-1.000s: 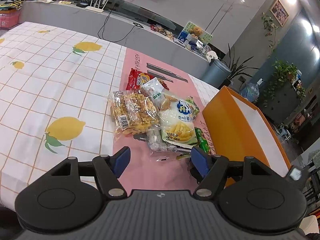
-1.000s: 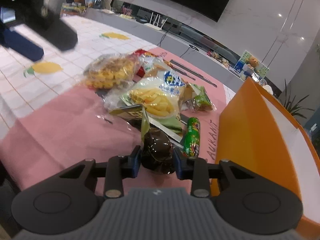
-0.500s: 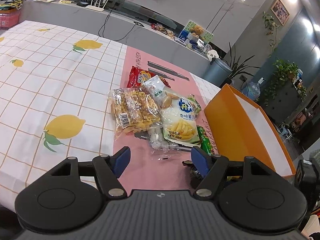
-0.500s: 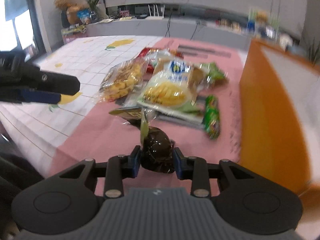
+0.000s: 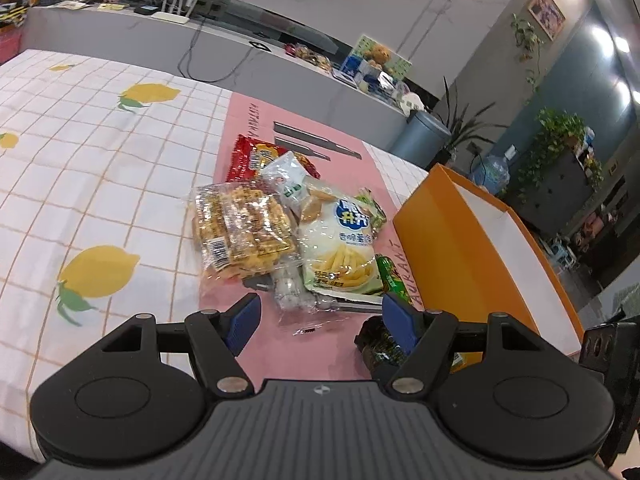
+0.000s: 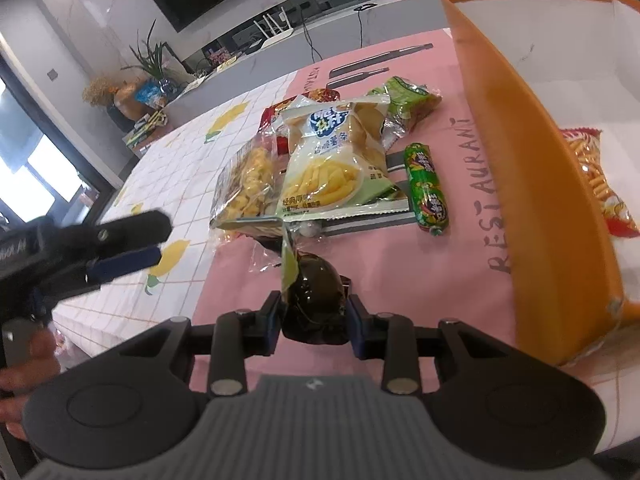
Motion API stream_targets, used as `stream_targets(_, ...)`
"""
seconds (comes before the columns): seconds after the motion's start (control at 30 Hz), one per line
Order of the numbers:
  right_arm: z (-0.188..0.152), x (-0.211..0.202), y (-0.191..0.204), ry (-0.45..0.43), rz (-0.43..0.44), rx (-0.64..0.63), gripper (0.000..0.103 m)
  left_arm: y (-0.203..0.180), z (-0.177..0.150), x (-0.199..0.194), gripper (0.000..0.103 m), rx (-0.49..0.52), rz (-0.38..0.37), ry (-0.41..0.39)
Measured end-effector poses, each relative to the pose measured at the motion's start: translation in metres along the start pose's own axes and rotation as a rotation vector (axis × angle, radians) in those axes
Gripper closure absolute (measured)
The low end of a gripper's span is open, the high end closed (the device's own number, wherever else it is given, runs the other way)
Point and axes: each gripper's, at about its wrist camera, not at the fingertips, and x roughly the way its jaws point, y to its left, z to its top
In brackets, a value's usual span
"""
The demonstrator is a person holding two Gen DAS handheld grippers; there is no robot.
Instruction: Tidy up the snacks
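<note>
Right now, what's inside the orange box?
In the right wrist view, the orange box holds one red and orange snack bag on its white floor. Its near wall hides the rest of the inside.

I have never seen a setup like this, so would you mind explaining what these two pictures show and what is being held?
There is no robot: a person holds a two-finger gripper in each hand, and each picture comes from a camera on one gripper, looking along its fingers. The left gripper is open and empty. The right gripper is shut on a small dark wrapped snack. On the pink mat lie a pale fries bag, a clear bag of yellow snacks and a green sausage stick. Beside them stands an orange box holding a red-orange packet.
</note>
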Motion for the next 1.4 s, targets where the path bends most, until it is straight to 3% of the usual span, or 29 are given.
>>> stream_targets(0.13,0.000,-0.006,0.000,-0.005,-0.032,-0.017,0.071,-0.005,0.004,0.018,0.022,0.026,0.042,0.033)
stream_targets(0.23,-0.002,-0.009,-0.002,-0.004,-0.041,-0.022,0.071,-0.008,0.003,0.040,0.026,0.081,0.122,0.114)
stream_targets(0.33,-0.002,-0.010,-0.003,-0.003,-0.045,-0.027,0.071,-0.013,-0.002,0.053,0.028,0.134,0.153,0.111)
stream_targets(0.47,-0.002,-0.010,-0.003,-0.001,-0.051,-0.030,0.071,-0.020,-0.001,0.063,0.025,0.133,0.141,0.122)
stream_targets(0.57,-0.003,-0.013,-0.002,-0.007,-0.084,-0.045,0.071,-0.029,-0.001,0.072,0.020,0.138,0.187,0.127)
stream_targets(0.73,-0.005,-0.016,-0.001,-0.013,-0.121,-0.066,0.071,-0.033,-0.005,0.098,0.020,0.152,0.269,0.169)
stream_targets(0.77,-0.005,-0.017,-0.001,-0.016,-0.123,-0.068,0.071,-0.033,-0.007,0.100,0.025,0.160,0.271,0.165)
stream_targets(0.8,-0.004,-0.016,-0.002,-0.014,-0.120,-0.066,0.071,-0.035,-0.011,0.099,0.044,0.192,0.267,0.149)
stream_targets(0.87,-0.004,-0.016,-0.002,-0.012,-0.119,-0.066,0.071,-0.040,-0.015,0.098,0.064,0.261,0.276,0.164)
stream_targets(1.0,-0.004,-0.015,0.000,-0.013,-0.129,-0.083,0.071,-0.033,-0.023,0.082,0.084,0.274,0.301,0.180)
stream_targets(1.07,-0.003,-0.015,0.000,-0.013,-0.132,-0.089,0.071,-0.026,-0.027,0.071,0.086,0.272,0.311,0.193)
stream_targets(1.33,-0.002,-0.011,0.001,-0.014,-0.144,-0.099,0.071,0.009,-0.025,0.036,0.085,0.155,0.213,0.291)
stream_targets(1.37,-0.002,-0.011,0.001,-0.013,-0.143,-0.099,0.071,0.013,-0.023,0.035,0.076,0.140,0.201,0.294)
stream_targets(1.4,-0.002,-0.011,0.001,-0.013,-0.143,-0.098,0.071,0.015,-0.021,0.034,0.056,0.131,0.192,0.291)
